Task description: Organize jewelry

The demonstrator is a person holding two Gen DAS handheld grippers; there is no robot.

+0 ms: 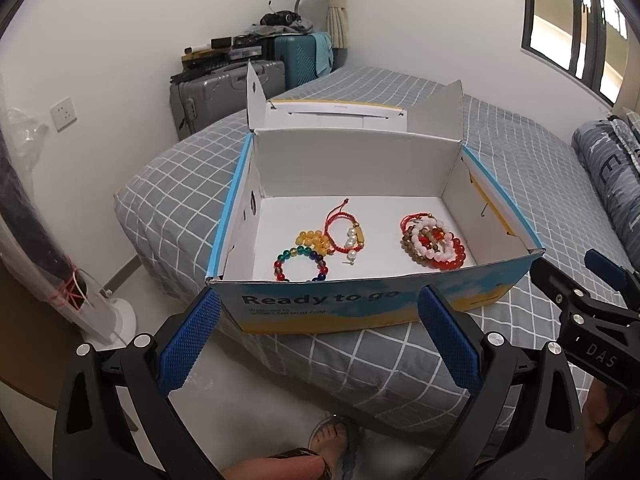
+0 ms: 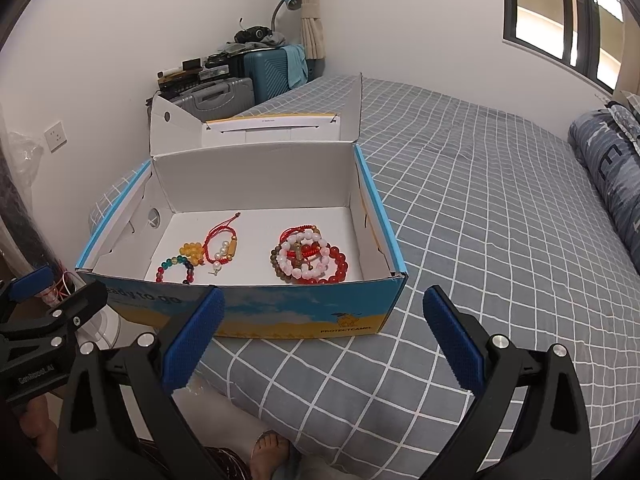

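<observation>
In the left wrist view, the left gripper (image 1: pixel 316 340) hung wide apart and empty at the lower middle, short of the box (image 1: pixel 360 304) on the bed (image 1: pixel 400 364). Bracelets (image 1: pixel 434 242) lay inside, centre frame.

In the right wrist view, the right gripper (image 2: pixel 320 340) was likewise spread, touching nothing, below the box (image 2: pixel 280 308); the bracelets (image 2: pixel 310 256) sat at centre.

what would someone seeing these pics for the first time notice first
Probably the open cardboard box on the grey checked bed, its white floor dotted with bright bracelets: a stacked red and pink pile toward the right, a rainbow bead bracelet at front left. Next, the open left gripper and right gripper, empty, short of the box.
</observation>
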